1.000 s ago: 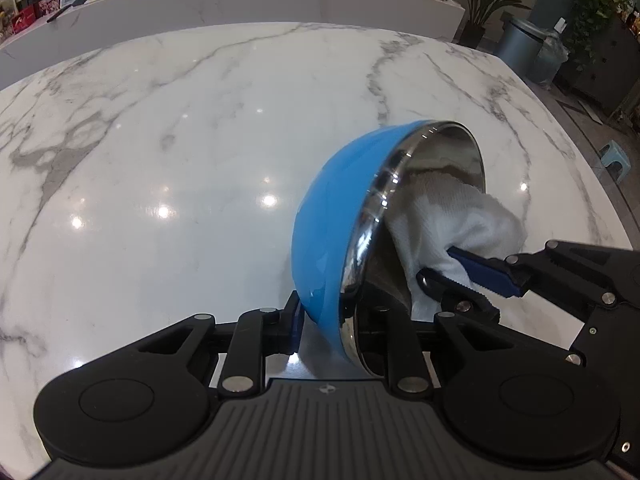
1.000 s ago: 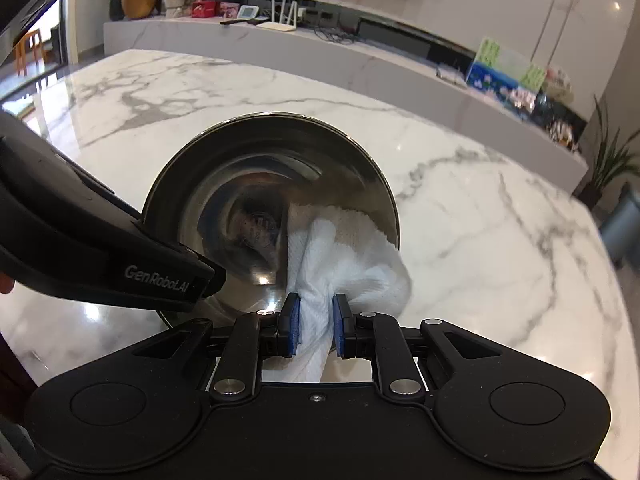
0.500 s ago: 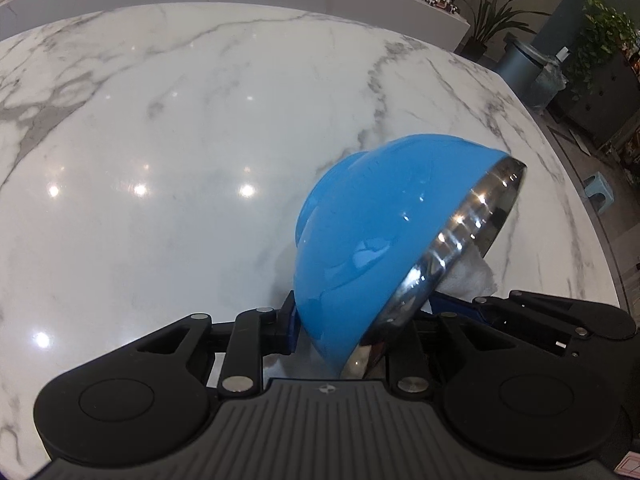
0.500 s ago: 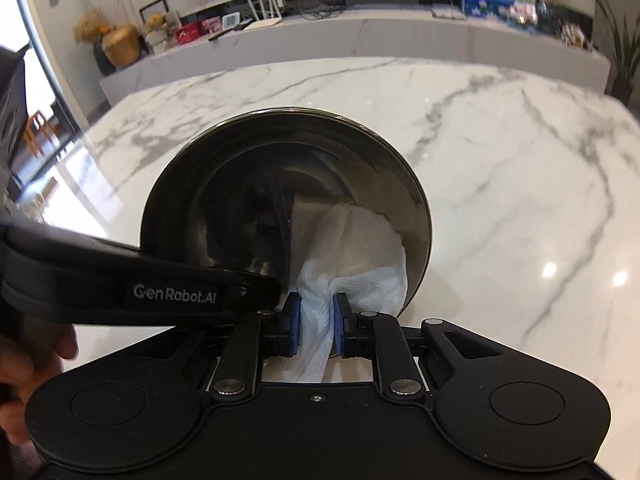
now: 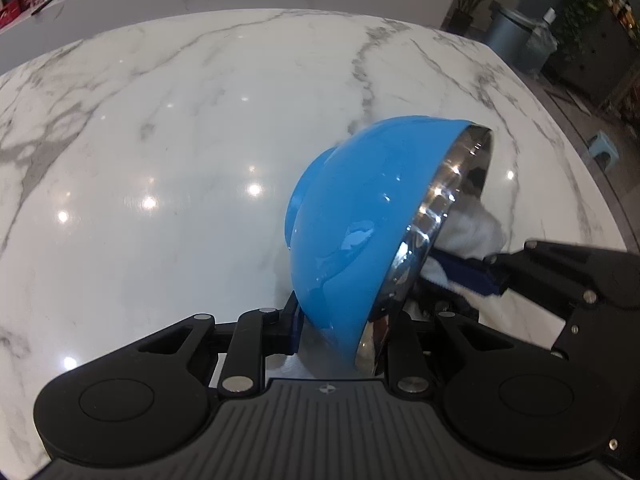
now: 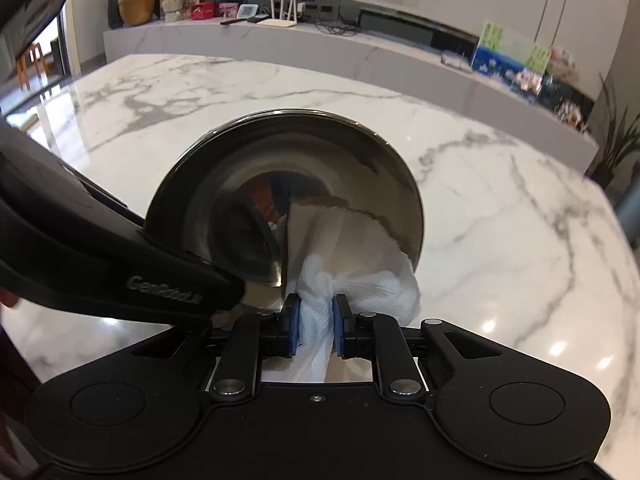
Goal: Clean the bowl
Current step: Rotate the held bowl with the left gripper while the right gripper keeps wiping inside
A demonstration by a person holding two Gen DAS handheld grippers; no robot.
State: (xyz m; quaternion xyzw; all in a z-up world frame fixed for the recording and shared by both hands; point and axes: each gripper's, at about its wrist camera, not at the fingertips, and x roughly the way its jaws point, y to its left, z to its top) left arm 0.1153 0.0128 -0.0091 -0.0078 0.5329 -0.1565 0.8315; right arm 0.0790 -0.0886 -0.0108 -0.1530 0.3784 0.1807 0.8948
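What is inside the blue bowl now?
A white cloth held by the right gripper presses inside the bowl. The steel beneath the cloth is hidden.

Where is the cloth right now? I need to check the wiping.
The cloth sits in the lower right of the bowl, pinched by the right gripper, in the right wrist view.

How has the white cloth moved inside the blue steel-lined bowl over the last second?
Cannot tell. The white cloth lies against the blue steel-lined bowl's lower right inner wall in every right wrist picture; the bowl itself tilts, leaving no fixed reference.
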